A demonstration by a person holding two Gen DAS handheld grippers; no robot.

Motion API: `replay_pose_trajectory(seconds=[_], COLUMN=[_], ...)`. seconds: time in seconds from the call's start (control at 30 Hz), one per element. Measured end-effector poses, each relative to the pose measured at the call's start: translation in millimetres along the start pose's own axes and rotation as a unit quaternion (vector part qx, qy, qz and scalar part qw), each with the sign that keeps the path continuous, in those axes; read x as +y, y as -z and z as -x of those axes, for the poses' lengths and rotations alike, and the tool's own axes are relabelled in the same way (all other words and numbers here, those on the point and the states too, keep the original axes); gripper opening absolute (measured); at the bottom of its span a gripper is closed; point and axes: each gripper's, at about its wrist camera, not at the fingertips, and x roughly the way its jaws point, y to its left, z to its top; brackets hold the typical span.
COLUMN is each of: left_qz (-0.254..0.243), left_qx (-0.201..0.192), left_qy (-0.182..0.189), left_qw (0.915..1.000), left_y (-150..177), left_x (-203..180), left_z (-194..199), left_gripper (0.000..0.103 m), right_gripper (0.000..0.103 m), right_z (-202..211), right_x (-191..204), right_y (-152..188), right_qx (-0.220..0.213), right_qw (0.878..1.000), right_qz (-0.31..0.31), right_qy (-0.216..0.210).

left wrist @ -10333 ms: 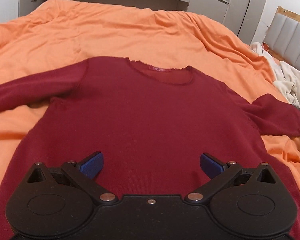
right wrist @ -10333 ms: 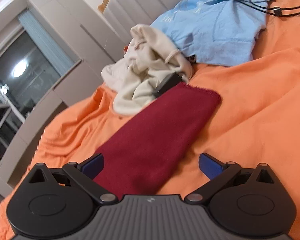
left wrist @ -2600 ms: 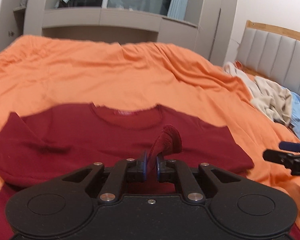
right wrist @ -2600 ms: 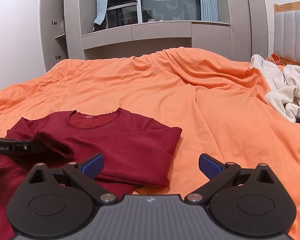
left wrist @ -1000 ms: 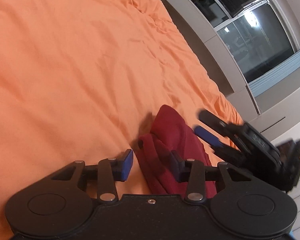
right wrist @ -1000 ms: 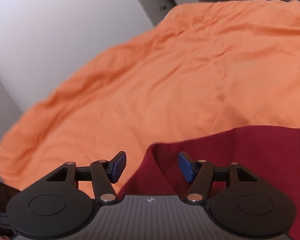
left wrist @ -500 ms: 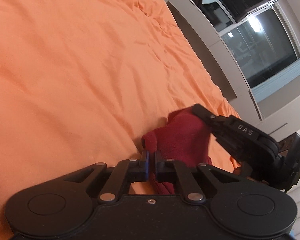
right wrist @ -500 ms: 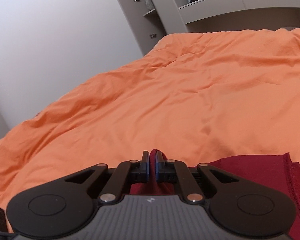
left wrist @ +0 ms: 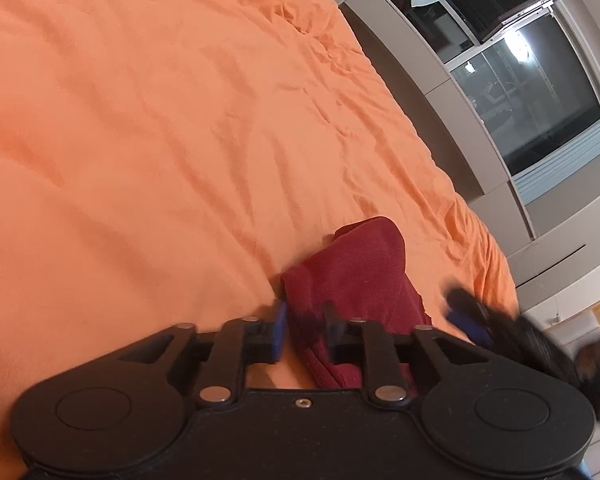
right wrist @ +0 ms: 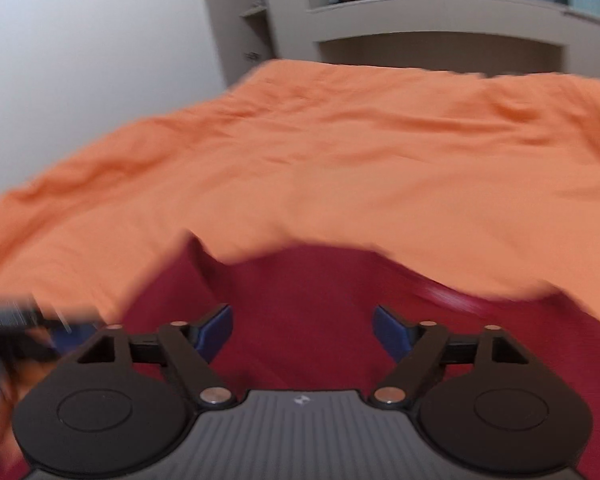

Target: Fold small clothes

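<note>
L gripper (left wrist: 303, 334) was partly parted, pads either side of a bunched fold of the dark red top (left wrist: 352, 280), not clearly pinching it; I'd call it let go, cloth sitting loose btwn the fingers. R gripper (right wrist: 302, 334) was wide apart, grasping nothing, hanging just over the flat spread of the red top (right wrist: 312, 312). R view was motion-blurred so edges of the garment were hard to read.

Top lay on the orange bedsheet (left wrist: 140, 140), near edge of it close to both tools, one corner humped up in the L view rather than lying flat. Blurred black shape w/ a blue pad at right of the L view was prob the other gripper, can't be sure.

Risks as I judged them:
- humped corner could spring back or slump sideways w/ no grip on it, leaving the fold crooked
- L pads could snag the knit when pulled away, dragging the layer & undoing the crease
- sheet was soft & wrinkled, so any press or smoothing could shift the whole garment instead of flattening it
- fast hand motion (blur) made a mis-aimed next pinch likely, e.g. catching sheet along w/ the top
</note>
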Motion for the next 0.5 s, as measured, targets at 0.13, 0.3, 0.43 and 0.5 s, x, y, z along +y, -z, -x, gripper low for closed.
replay_pose_trajectory(seconds=[0.13,0.3,0.43,0.5], left_qz=[-0.034,-0.114,-0.168,-0.175], left_qx=[-0.016,-0.053,-0.054,-0.049], left_qy=[-0.009,-0.049,-0.071,-0.080], left_qw=[0.9992,0.9909,0.9818,0.9801], left_y=[0.6,-2.4,-11.2,-18.1], left_x=[-14.2,-41.5,-55.6,-58.4], left_z=[8.3,17.6,7.5,-3.0], left_gripper=[0.067,0.087,0.092,0.092], right_gripper=[0.084,0.075,0.062,0.060], right_z=[53.7,97.4,97.2,89.7], right_x=[-34.8,-68.1,-81.2,-81.3], right_y=[55.2,102.8,107.7,104.4], right_qx=[0.018,-0.002,-0.014,0.002], right_qw=[0.998,0.992,0.986,0.986], right_qz=[-0.036,-0.125,-0.166,-0.163], right_qy=[0.044,0.012,-0.022,-0.037])
